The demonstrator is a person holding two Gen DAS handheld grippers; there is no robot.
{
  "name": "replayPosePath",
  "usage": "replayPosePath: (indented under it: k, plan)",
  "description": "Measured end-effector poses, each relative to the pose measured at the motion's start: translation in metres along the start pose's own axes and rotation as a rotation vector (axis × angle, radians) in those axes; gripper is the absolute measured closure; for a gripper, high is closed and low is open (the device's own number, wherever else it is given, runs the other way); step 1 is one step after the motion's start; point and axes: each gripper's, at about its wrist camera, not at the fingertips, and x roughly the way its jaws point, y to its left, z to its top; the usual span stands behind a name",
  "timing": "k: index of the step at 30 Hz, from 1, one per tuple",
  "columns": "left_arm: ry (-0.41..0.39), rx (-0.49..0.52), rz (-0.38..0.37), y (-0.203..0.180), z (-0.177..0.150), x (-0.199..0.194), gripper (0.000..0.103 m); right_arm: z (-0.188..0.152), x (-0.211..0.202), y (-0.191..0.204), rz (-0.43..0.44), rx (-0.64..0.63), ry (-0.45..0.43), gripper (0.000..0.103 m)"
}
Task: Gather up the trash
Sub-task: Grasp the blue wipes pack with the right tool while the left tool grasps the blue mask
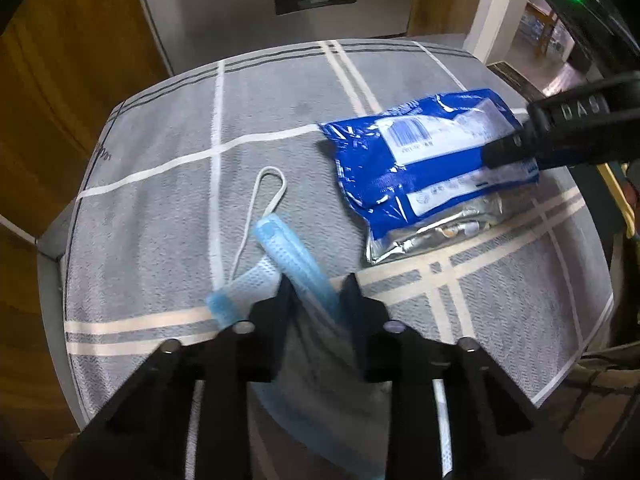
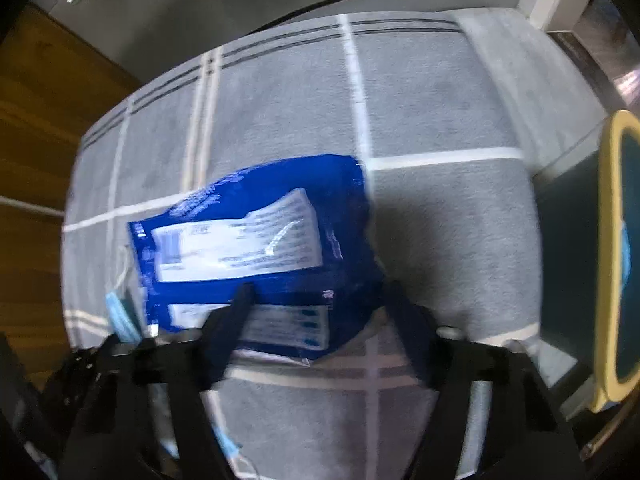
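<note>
A light blue face mask [image 1: 280,248] with a white ear loop lies on the grey striped cloth [image 1: 160,220]. My left gripper [image 1: 317,290] points down at it, and its black fingertips pinch the folded blue edge. A blue and white foil package [image 1: 420,168] lies to the right. My right gripper [image 2: 316,298] straddles the package [image 2: 248,240] with its fingers wide apart, one over its near edge and one at its right end. I see no squeeze on it. The right gripper's black body [image 1: 568,132] also enters the left wrist view over the package's right end.
A bin with a yellow rim [image 2: 606,240] stands just beyond the table's right edge, something blue inside it. Brown wooden panels [image 1: 60,120] lie past the left edge. The grey cloth [image 2: 440,240] covers the whole small table.
</note>
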Motion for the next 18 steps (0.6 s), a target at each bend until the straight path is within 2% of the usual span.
replayPosePath:
  k: [1, 2, 6, 13, 15, 18]
  plan:
    - [0.002, -0.002, -0.007, 0.002, 0.0, 0.0, 0.088, 0.0, -0.001, 0.001, -0.004, -0.009, -0.002, 0.051]
    - [0.003, -0.001, -0.015, 0.004, 0.002, 0.001, 0.09, 0.0, -0.002, 0.003, -0.007, -0.025, -0.006, 0.066]
    - [-0.019, 0.025, -0.023, 0.004, 0.008, -0.003, 0.095, 0.0, -0.014, 0.012, 0.002, -0.092, -0.045, 0.08]
    - [-0.13, 0.074, -0.042, -0.01, 0.025, -0.032, 0.097, -0.002, -0.055, 0.026, -0.004, -0.223, -0.199, 0.086]
    - [-0.162, 0.092, -0.042, -0.014, 0.028, -0.042, 0.097, -0.001, -0.066, 0.02, 0.02, -0.214, -0.239, 0.087]
    - [-0.196, 0.114, -0.042, -0.02, 0.032, -0.052, 0.097, 0.004, -0.077, 0.008, -0.001, -0.195, -0.274, 0.087]
